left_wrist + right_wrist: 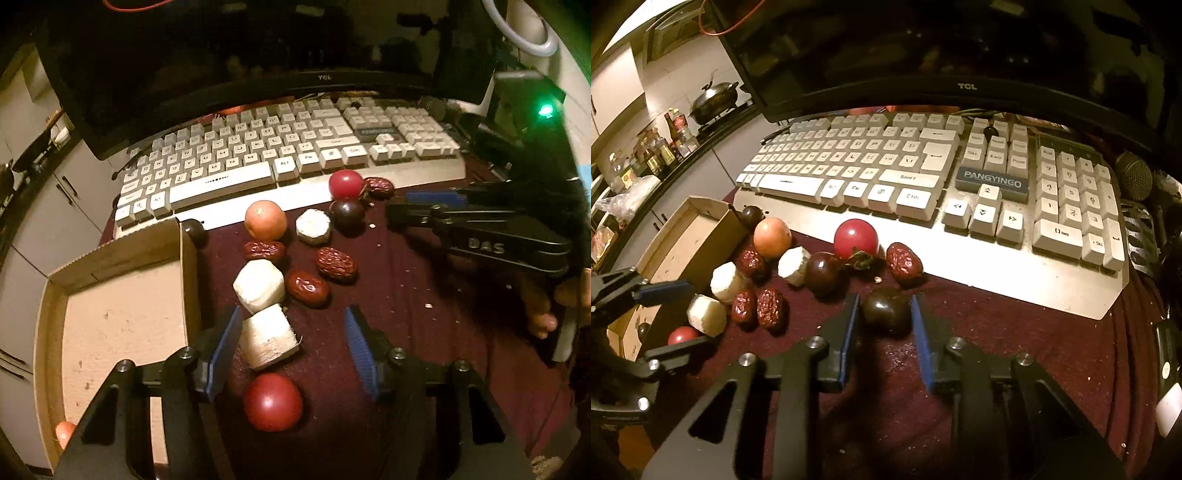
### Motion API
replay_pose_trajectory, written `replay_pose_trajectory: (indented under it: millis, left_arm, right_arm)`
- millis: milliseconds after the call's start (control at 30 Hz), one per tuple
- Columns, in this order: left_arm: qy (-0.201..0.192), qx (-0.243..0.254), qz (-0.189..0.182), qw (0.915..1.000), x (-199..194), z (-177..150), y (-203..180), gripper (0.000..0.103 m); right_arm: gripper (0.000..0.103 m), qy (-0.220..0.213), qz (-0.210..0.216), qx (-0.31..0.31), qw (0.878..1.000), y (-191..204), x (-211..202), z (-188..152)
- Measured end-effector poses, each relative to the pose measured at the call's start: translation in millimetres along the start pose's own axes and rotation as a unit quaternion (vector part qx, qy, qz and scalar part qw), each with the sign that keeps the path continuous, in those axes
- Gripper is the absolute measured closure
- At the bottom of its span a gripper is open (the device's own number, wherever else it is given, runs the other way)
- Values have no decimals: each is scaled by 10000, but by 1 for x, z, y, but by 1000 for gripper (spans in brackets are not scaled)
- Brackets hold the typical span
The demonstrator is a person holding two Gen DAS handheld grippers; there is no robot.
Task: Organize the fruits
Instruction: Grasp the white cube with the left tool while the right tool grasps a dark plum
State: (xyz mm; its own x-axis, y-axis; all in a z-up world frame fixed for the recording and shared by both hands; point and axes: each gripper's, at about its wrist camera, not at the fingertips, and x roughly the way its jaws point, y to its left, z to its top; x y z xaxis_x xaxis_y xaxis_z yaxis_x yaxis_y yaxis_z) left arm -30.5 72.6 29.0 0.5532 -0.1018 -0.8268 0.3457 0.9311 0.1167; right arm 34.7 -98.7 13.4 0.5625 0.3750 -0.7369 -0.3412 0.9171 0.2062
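I find my left gripper [293, 341] with its jaws spread wide over the dark red cloth [424, 332]. A white cut chunk [267, 338] lies between the blue pads, touching the left pad and clear of the right one; nothing is clamped. A red round fruit [272, 401] sits just below that chunk, close to the gripper body. A second white chunk [258, 284] lies immediately beyond the first.

To my left stands the open cardboard box [110, 258], its near wall beside the left finger. A small orange object shows at the box's lower edge; I cannot identify it.

My right gripper [884, 317] brackets a dark round fruit [885, 310] between its blue pads. The left pad appears to touch it; a narrow gap seems to remain on the right, so I record the jaws as parted, not yet clamped.

Beyond it, in the right wrist view, I note another dark fruit [824, 271], a red ball-shaped fruit [856, 238] against the keyboard [923, 177], an orange fruit [772, 236], a white disc-shaped piece [793, 266], and several wrinkled red dates: one [904, 260] near the keyboard edge, two [757, 308] side by side near the left gripper. All fruits lie loose on the cloth, outside the box, apart from a dark one [752, 215] at the box's far corner.
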Motion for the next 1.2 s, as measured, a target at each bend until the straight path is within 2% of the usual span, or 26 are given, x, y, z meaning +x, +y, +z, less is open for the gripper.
replay_pose_trajectory:
  millis: [100, 200, 233, 267, 300, 367, 400, 500, 600, 767, 933, 967, 1000, 1133, 1200]
  left_arm:
    - [50, -36, -33, 10000, 3, 3, -1, 46]
    - [-39, -73, -394, 9992, -4, 4, -11, 46]
    - [-2, -50, -966, 9953, -9, 3, -19, 46]
    - [37, -35, -1332, 9911, -13, 1, -26, 47]
    - [43, 88, -1442, 9895, -17, -1, -35, 47]
    - [-188, 435, -1122, 9926, -30, -6, -46, 47]
    - [-292, 457, -956, 9939, -34, -7, -45, 47]
    - [-456, 122, -409, 9980, -44, -6, -22, 46]
    - [-411, 109, 89, 9991, -40, -7, -12, 46]
    - [-12, 33, 360, 9993, -13, -10, -10, 46]
    - [294, -333, 333, 9985, 3, -10, -4, 47]
    - [342, -397, 322, 9981, 6, -10, -2, 49]
    - [388, -444, 281, 9979, 9, -11, -1, 59]
    - [366, -473, 201, 9980, 10, -8, -6, 66]
    - [362, -522, 213, 9978, 11, -8, -4, 71]
  right_arm:
    - [73, -35, 2, 20, 10000, 0, -2, -1]
    - [73, -100, 19, 73, 9999, -3, -6, 0]
    - [73, -111, 17, 87, 9999, -4, -7, 0]
    - [73, -119, 17, 105, 9999, -4, -7, 0]
    - [73, -124, 26, 123, 9998, -5, -7, 0]
    - [73, -130, 43, 139, 9998, -7, -8, 0]
    - [73, -141, 43, 147, 9998, -8, -9, 0]
    - [73, -205, 83, 181, 9996, -9, -12, 0]
    - [73, -222, 119, 173, 9995, -8, -13, 1]
    - [73, -230, 125, 175, 9995, -8, -15, 0]
    - [73, -240, 158, 195, 9994, -9, -15, 0]
    - [73, -235, 160, 194, 9994, -8, -14, 0]
    - [73, -234, 165, 195, 9994, -8, -14, 0]
    - [73, -230, 169, 174, 9994, -8, -15, -1]
    - [79, -179, 123, 112, 9997, -6, -12, -1]
